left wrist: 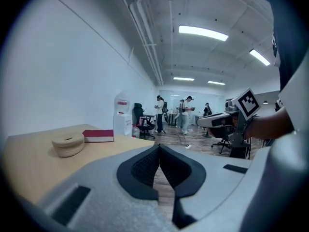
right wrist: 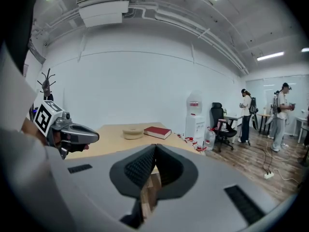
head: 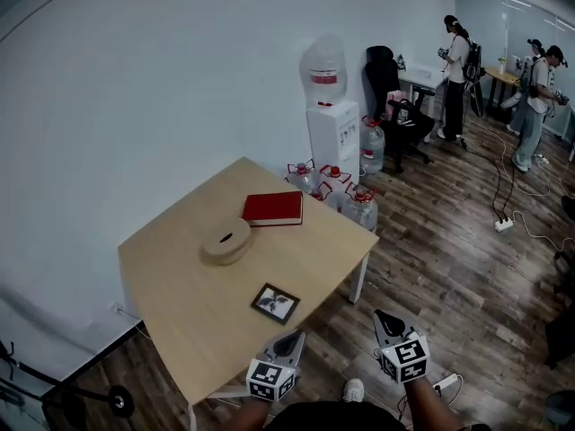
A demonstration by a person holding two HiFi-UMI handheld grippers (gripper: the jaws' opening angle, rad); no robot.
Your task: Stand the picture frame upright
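The picture frame (head: 276, 303) lies flat, face up, close to the near edge of the table (head: 180, 277). It needs tipping up, so I bring both hands close. My left gripper (head: 286, 341) hangs just on the near side of it, jaws shut and empty. My right gripper (head: 389, 321) is over the floor to the right, also shut and empty (both point a little down).

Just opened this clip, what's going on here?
A person holds a gripper in each hand by the near corner of a table. The left gripper and right gripper are both shut and empty. The picture frame lies flat just ahead of the left gripper, untouched. A red book and a round ring sit farther back.
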